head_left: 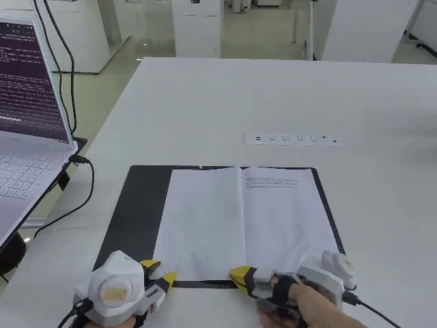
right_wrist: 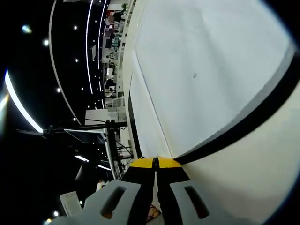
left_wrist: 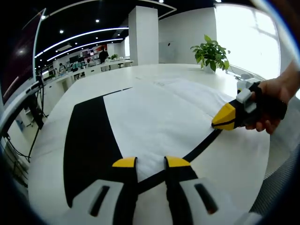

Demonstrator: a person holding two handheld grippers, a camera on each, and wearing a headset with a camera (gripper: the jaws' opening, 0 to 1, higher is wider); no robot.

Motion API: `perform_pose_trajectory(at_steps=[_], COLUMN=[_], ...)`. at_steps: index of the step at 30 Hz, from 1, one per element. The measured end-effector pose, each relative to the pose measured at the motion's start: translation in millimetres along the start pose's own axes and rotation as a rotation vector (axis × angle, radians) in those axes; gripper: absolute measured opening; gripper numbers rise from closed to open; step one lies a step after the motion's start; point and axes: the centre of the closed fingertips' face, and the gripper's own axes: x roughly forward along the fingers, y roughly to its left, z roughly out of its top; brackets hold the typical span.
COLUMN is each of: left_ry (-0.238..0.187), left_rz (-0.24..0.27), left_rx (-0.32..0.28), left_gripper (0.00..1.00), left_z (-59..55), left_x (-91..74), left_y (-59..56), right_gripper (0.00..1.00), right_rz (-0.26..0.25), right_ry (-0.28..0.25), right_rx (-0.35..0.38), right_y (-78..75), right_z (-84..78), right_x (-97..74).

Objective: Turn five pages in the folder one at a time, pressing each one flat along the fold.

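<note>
The flat black rectangular folder (head_left: 140, 212) is framing plain white paper pages (head_left: 205, 225), the right one carrying fine dark print lines at its top. The left gripper (head_left: 158, 270) and the right gripper (head_left: 239, 275) are showing yellow tips, black jaws and pale grey bodies. The smooth white tabletop (head_left: 273, 96) is shining; the open silver laptop (head_left: 20, 174) is glowing purple on its screen, with pale text.

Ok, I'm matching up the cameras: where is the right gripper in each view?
Head view: right gripper bottom centre-right, at the near edge of the folder.
Left gripper view: the gripper at right, in a hand.
Right gripper view: the gripper bottom centre, jaws shut.
Shared landmark: the folder's black border.
</note>
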Motion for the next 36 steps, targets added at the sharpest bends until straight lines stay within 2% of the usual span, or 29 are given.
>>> perform_pose_trajectory(at_steps=[4,7,8,9,10,11,13,15,16,17,20,22,23,25,27,29,32,36], left_ry=[0.005,0.020,0.030,0.034,0.047,0.075,0.134,0.110,0.063,0.043,0.016,-0.002,-0.012,-0.043,-0.066,-0.080,-0.100,-0.130], left_rz=[0.005,0.003,-0.014,-0.022,-0.045,-0.049,-0.038,-0.037,-0.041,-0.039,-0.032,-0.031,-0.025,-0.004,0.013,0.021,0.041,0.070], left_rx=[-0.023,-0.040,-0.045,-0.052,-0.086,-0.099,-0.111,-0.141,-0.171,-0.189,-0.238,-0.239,-0.247,-0.280,-0.324,-0.333,-0.331,-0.295], left_gripper=[0.21,0.23,0.27,0.30,0.33,0.36,0.35,0.37,0.39,0.42,0.48,0.52,0.53,0.55,0.61,0.67,0.77,0.89], left_z=[0.6,2.1,2.4,2.5,3.0,2.4,-0.6,6.7,16.7,21.7,35.2,41.2,43.9,51.7,54.9,57.1,60.8,66.5], left_x=[-0.1,0.2,0.2,0.3,0.0,-1.7,-8.7,-13.3,-18.5,-22.8,-42.6,-53.8,-59.0,-73.2,-83.7,-91.0,-101.8,-112.8], left_y=[0.1,-1.4,-4.8,-6.2,-10.9,-11.6,-10.7,-10.4,-11.4,-10.9,-10.7,-10.3,-9.4,-9.0,-8.0,-9.2,-13.5,-18.4], right_gripper=[0.00,0.00,0.00,0.00,0.00,0.00,0.00,0.00,0.00,0.00,0.07,0.12,0.14,0.14,0.21,0.32,0.51,0.62], right_rz=[-0.014,-0.003,0.004,0.000,-0.020,-0.036,-0.076,-0.074,-0.079,-0.073,-0.072,-0.097,-0.114,-0.160,-0.181,-0.212,-0.255,-0.314], right_ry=[0.014,0.019,0.020,0.019,0.005,0.002,-0.027,-0.060,-0.077,-0.101,-0.143,-0.146,-0.155,-0.185,-0.209,-0.245,-0.268,-0.270], right_rx=[-0.014,-0.038,-0.090,-0.112,-0.171,-0.244,-0.304,-0.363,-0.411,-0.455,-0.567,-0.644,-0.731,-0.846,-0.892,-0.944,-0.986,-1.081], right_y=[-0.7,6.6,14.4,15.1,17.0,19.8,22.6,30.1,35.4,43.1,56.0,61.4,64.7,66.9,69.0,69.6,65.1,57.8], right_z=[-5.9,-10.0,-14.7,-14.9,-12.3,-11.7,-5.6,1.7,6.7,11.9,21.5,22.7,25.0,31.9,36.2,43.3,47.8,50.0], right_x=[-8.0,-17.7,-24.7,-27.4,-35.1,-44.5,-62.2,-76.2,-87.6,-98.2,-119.2,-135.4,-144.7,-160.3,-170.7,-183.0,-196.7,-207.3])
